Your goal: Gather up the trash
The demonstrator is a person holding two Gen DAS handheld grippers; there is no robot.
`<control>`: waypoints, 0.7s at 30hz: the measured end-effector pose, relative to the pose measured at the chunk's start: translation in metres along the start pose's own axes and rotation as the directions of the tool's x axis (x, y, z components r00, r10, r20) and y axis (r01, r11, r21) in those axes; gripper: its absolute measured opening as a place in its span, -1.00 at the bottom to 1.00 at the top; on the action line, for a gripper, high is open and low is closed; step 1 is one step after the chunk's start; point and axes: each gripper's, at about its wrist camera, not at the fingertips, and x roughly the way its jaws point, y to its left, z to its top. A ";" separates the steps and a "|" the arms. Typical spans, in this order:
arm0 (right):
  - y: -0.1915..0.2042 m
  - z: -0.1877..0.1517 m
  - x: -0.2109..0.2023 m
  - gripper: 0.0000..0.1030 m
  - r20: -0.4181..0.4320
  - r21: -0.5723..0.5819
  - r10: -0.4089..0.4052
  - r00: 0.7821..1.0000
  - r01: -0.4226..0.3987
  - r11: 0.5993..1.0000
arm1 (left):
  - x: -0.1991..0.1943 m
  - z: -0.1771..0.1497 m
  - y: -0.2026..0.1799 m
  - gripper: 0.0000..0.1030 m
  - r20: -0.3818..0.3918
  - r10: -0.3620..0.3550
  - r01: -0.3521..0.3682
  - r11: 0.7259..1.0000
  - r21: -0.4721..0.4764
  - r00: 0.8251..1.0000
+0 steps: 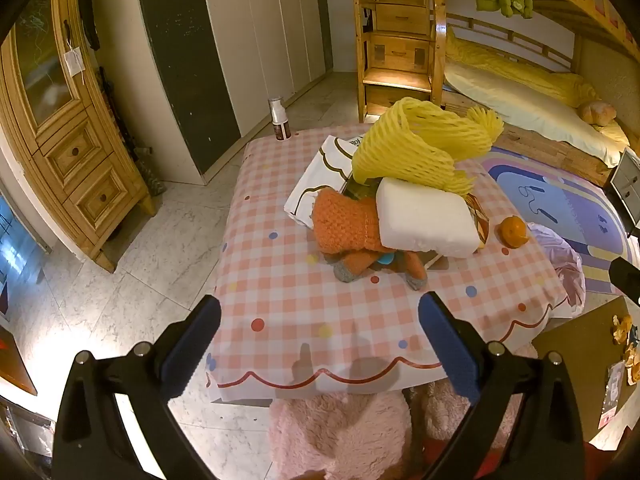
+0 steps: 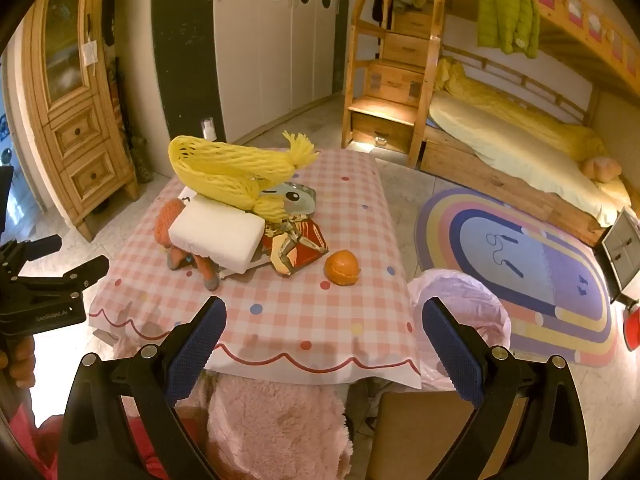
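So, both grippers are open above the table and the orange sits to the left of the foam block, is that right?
Not quite: the orange sits to the right of the foam block, as the right wrist view shows. Both the left gripper and right gripper are indeed open above the table.

Only one legible marking here: pale lettering that looks like "GenRobot.AI" printed along the black plastic body of the left gripper in the right wrist view, with the bottle and paper print too blurred to read.
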 end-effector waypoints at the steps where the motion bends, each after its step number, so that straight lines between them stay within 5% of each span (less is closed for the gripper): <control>1: 0.000 0.000 0.000 0.89 -0.002 0.001 0.001 1.000 -0.001 1.000 | 0.000 0.000 0.000 0.87 0.000 0.000 0.000 1.000 0.000 1.000; 21: 0.000 -0.001 0.000 0.89 -0.001 0.001 0.001 1.000 -0.001 1.000 | 0.000 0.000 0.000 0.87 -0.003 -0.001 0.001 1.000 0.000 1.000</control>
